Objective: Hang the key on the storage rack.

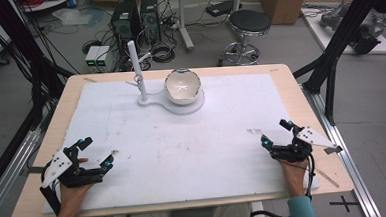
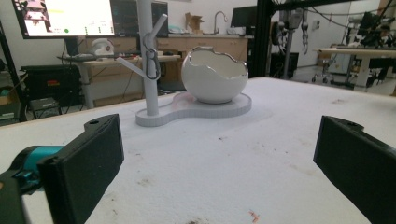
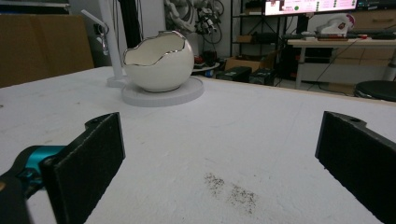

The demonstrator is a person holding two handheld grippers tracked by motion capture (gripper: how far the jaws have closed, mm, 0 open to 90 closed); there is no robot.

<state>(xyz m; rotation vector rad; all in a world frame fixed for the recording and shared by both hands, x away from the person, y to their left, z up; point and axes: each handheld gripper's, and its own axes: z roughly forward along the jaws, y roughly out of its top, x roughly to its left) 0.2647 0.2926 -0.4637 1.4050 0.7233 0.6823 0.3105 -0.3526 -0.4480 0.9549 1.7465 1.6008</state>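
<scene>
The white egg-shaped bowl [image 1: 183,85] with its jagged, silver-edged rim sits on the round part of a flat white stand [image 1: 173,105], at the far middle of the white mat [image 1: 183,154] that covers the table. A thin white post [image 1: 137,71] with short side branches rises from the stand's smaller lobe, just beside the bowl on its left in the high view; a small metal ring [image 2: 150,64] hangs on one branch, which suggests the post is meant for hanging small items and the bowl for catching them. From the high view the bowl's inside looks pale and empty, though its bottom is not fully visible. Both grippers rest well short of the bowl, at the near edge of the mat, one to each side, likely a waiting pose. The left gripper [image 1: 96,153] has its jaws spread wide with nothing between them, and the right gripper [image 1: 276,133] is likewise spread and holding nothing. Dark specks mark the mat near the right gripper.
</scene>
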